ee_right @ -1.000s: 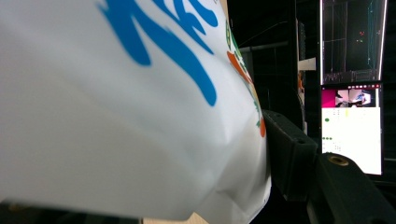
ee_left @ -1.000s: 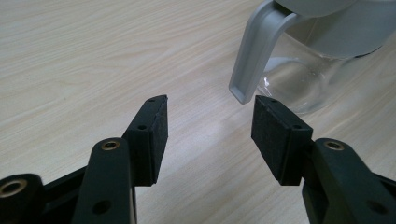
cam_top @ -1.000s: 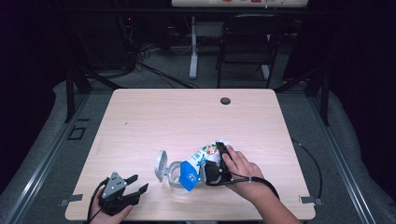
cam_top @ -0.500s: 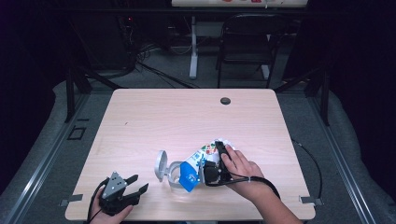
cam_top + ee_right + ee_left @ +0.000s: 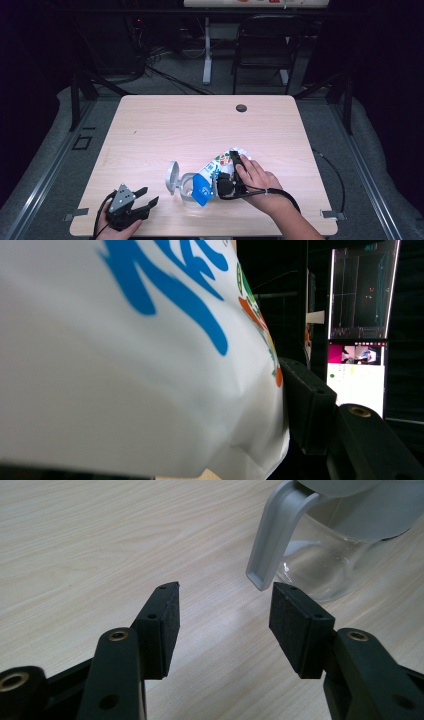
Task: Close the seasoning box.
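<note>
Right now the right gripper (image 5: 223, 176) clamps a tilted white bag (image 5: 216, 168) over the clear jug (image 5: 186, 187), near the table's (image 5: 200, 125) front edge. Left gripper (image 5: 145, 197) rests at the front-left corner, jaws apart, empty, beside the jug's handle (image 5: 272, 535). Far half lies open.

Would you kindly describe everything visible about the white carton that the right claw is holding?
The carton is white with a blue panel and orange and green print, seemingly coated paperboard. It is tilted over, its blue end lowered at the clear glass pitcher. The right claw grips its sides; its wall dents where the pad presses in the right gripper view.
</note>
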`<state>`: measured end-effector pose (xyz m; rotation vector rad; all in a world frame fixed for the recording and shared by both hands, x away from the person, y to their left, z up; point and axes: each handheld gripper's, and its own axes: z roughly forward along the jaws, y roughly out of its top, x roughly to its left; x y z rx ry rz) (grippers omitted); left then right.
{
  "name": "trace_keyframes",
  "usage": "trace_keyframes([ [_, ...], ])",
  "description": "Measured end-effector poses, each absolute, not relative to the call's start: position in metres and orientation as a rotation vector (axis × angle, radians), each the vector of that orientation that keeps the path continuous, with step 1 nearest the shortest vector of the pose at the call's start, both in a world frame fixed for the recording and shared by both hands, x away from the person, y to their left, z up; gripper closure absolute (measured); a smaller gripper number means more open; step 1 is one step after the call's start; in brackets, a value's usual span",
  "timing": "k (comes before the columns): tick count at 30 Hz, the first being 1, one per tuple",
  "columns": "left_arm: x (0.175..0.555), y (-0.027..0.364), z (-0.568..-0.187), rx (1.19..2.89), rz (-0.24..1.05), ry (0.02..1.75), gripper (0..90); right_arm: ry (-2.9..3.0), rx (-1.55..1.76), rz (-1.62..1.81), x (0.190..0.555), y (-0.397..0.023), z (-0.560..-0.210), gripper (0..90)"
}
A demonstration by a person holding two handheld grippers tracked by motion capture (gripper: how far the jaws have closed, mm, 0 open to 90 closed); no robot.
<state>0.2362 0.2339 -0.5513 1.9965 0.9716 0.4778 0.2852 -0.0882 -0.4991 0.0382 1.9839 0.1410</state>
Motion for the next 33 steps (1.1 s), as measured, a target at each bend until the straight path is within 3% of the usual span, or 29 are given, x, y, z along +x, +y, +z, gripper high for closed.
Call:
trace_keyframes([
  [33,0.2368,0.2331,-0.5524,1.994,0.479,0.97,46.7,1.964,-0.031,0.102,0.2845,-0.0817,-0.4934,49.9],
])
